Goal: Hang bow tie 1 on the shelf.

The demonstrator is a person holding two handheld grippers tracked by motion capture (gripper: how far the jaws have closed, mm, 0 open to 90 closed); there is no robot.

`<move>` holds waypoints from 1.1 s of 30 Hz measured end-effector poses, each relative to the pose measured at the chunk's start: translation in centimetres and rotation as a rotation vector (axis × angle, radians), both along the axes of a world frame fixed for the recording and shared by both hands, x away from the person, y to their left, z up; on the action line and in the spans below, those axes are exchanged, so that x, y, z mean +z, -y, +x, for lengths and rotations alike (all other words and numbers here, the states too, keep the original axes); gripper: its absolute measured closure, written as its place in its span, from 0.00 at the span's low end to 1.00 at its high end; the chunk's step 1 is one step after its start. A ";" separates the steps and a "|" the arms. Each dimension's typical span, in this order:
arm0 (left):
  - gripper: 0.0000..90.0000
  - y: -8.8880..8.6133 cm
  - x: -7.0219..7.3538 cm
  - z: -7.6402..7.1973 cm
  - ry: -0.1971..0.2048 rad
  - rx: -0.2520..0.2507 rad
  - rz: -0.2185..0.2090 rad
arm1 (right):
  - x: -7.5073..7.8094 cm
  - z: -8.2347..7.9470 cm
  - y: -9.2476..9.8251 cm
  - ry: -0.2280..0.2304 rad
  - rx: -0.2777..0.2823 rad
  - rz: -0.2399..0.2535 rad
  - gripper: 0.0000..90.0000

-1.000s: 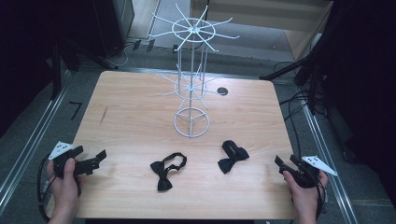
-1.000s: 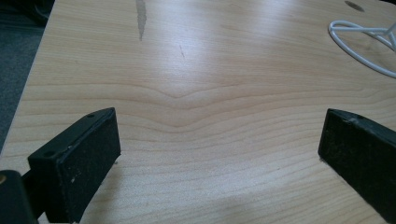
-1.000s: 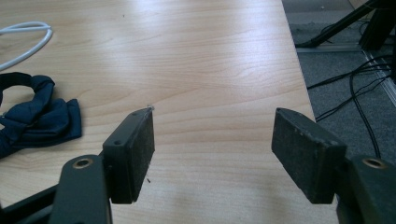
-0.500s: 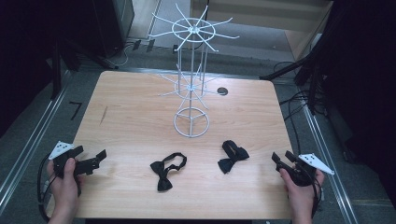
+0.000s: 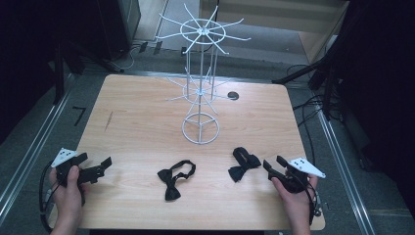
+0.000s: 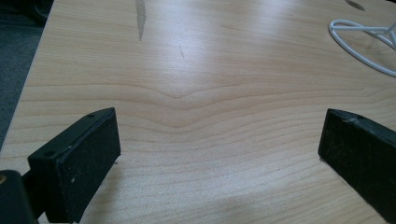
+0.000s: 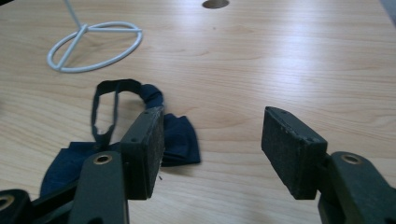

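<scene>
Right claw (image 5: pixel 272 166) sits low over the counter (image 5: pixel 147 127) at its near right edge, jaws apart with nothing between them; they have just been closing somewhat as I bring it in toward the right bow tie (image 5: pixel 243 164). In the right gripper view that tie (image 7: pixel 175 135) lies just beyond and beside my left-hand pad (image 7: pixel 145 149), off the jaw centreline, its neck strap looped up behind it. Left claw (image 5: pixel 100 169) rests at the near left edge, jaws wide apart over bare wood. Second bow tie (image 5: pixel 175 177) lies between the two claws, well apart from both. Wire display stand (image 5: pixel 200 98) stands upright mid-counter, behind the ties.

Risks as I judge them:
- Tie is off-centre, so closing now would catch only air or a corner of fabric.
- One pad could snag the strap loop alone; the tie would then dangle and swing.
- A low approach could push the soft cloth along the wood.
</scene>
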State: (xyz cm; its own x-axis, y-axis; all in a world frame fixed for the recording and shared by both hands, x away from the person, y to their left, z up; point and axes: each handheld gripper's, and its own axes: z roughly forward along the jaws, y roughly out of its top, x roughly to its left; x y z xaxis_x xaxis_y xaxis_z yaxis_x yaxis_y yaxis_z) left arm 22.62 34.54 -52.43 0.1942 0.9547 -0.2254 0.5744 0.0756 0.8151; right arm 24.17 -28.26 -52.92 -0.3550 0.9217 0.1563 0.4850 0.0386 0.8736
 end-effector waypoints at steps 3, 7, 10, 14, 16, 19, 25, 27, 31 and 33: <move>0.00 0.0 0.0 0.0 0.000 0.000 0.000 | -0.1 0.2 -0.6 -0.004 0.016 -0.010 0.45; 0.00 0.0 0.0 0.0 0.000 0.000 0.000 | -0.2 0.4 -0.9 -0.008 0.011 -0.003 0.45; 0.00 0.0 0.0 0.0 -0.001 0.000 0.000 | -0.2 0.4 -1.0 -0.011 0.011 -0.002 0.45; 0.00 0.0 0.0 0.0 0.000 0.000 0.001 | -0.3 0.6 -1.4 -0.015 0.015 -0.006 0.45; 0.00 0.0 0.0 0.0 0.000 0.001 0.001 | -0.3 0.7 -1.6 -0.012 0.010 -0.017 0.46; 0.00 0.0 0.0 0.0 0.000 0.000 0.002 | -0.3 0.8 -1.8 -0.010 0.001 0.010 0.49; 0.00 0.0 0.0 0.0 -0.001 0.000 0.003 | -0.5 1.3 -2.9 -0.023 0.018 0.022 0.55; 0.00 0.0 0.0 0.0 -0.001 0.000 0.003 | -0.6 1.4 -3.0 -0.023 0.021 0.014 0.56; 0.00 0.1 0.0 0.0 -0.001 -0.004 0.003 | -0.7 2.4 -3.3 -0.048 0.029 0.083 0.56; 0.00 0.1 0.0 0.0 0.000 -0.002 0.003 | -0.8 2.8 -3.8 -0.048 0.035 0.052 0.56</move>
State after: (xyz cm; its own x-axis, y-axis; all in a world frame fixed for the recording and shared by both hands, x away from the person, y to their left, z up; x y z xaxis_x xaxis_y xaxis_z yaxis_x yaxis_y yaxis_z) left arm 22.64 34.42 -52.44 0.1963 0.9549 -0.2225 0.5744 0.0719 0.8154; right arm 26.93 -24.44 -53.68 -0.3773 0.8993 0.2210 0.5258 0.0116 0.8506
